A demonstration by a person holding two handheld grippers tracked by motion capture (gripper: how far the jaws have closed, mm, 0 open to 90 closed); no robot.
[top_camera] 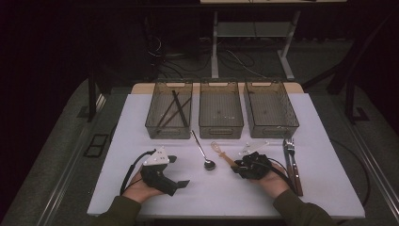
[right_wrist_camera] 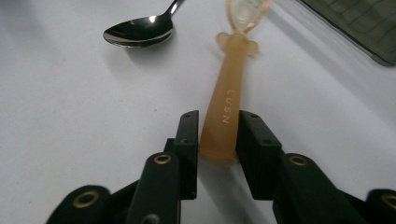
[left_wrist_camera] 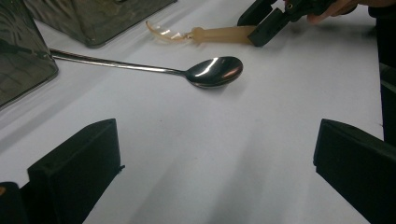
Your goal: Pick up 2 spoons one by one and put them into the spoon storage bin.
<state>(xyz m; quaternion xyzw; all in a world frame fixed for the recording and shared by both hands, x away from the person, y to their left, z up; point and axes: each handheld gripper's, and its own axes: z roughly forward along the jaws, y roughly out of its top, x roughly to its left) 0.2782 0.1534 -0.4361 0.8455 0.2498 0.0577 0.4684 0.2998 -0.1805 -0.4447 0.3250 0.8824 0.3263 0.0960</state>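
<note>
**Amber silicone spoon, handle end in right gripper**

Amber silicone spoon point(right_wrist_camera: 227, 105) lies on the white table point(top_camera: 329, 188), near the middle bin point(top_camera: 220, 109); the right gripper point(right_wrist_camera: 218, 140) has its jaws clamped on the handle's near end. Steel spoon point(left_wrist_camera: 212, 71) lies just left of it. Left gripper point(left_wrist_camera: 215, 158) hovers at near left, jaws wide apart. Left bin point(top_camera: 170, 109) holds black chopsticks point(top_camera: 175, 107); cutlery point(top_camera: 291, 160) lies at right.

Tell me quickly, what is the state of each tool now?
Left tool: open, holding nothing.
Right tool: closed on the handle of the translucent amber plastic spoon.
</note>
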